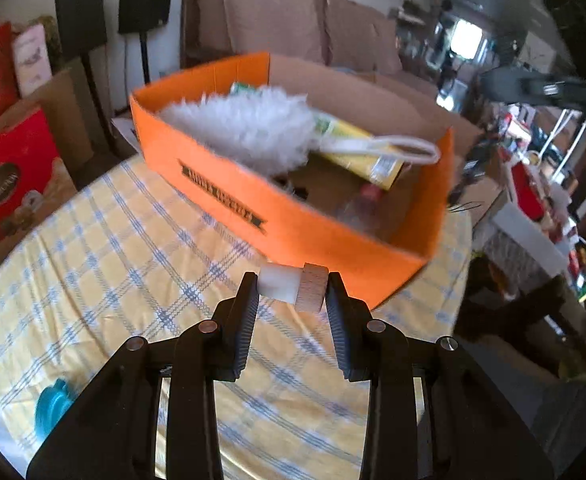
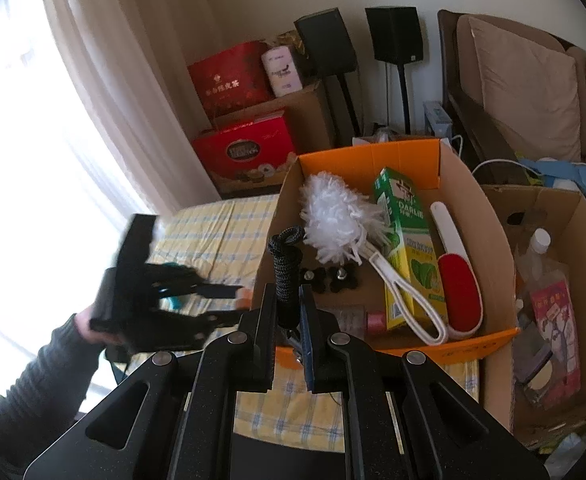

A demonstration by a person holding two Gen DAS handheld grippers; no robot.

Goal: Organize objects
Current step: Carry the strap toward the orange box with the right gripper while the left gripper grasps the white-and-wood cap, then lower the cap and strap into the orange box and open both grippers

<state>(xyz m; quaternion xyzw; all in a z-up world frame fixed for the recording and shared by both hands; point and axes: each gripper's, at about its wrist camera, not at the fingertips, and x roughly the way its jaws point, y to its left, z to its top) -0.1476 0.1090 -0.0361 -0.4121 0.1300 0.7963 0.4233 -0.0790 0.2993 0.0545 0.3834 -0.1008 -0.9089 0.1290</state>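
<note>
My left gripper (image 1: 292, 282) is shut on a small block, half white and half wood (image 1: 295, 293), held above the yellow checked tablecloth (image 1: 113, 264) just in front of the orange box (image 1: 229, 200). From the right wrist view the left gripper (image 2: 239, 300) is blurred, in a hand with a dark sleeve, left of the orange box (image 2: 373, 156). My right gripper (image 2: 288, 292) is shut on a black braided cord (image 2: 287, 264) at the box's near wall. In the box lie a white duster (image 2: 333, 220), a green toothpaste carton (image 2: 407, 240) and a red lint brush (image 2: 459, 284).
A blue object (image 1: 53, 404) lies on the tablecloth at the near left. A brown cardboard box (image 2: 549, 288) with a bottle and packets stands right of the orange one. Red gift boxes (image 2: 245, 152), speakers on stands and a sofa (image 2: 533, 92) are behind the table.
</note>
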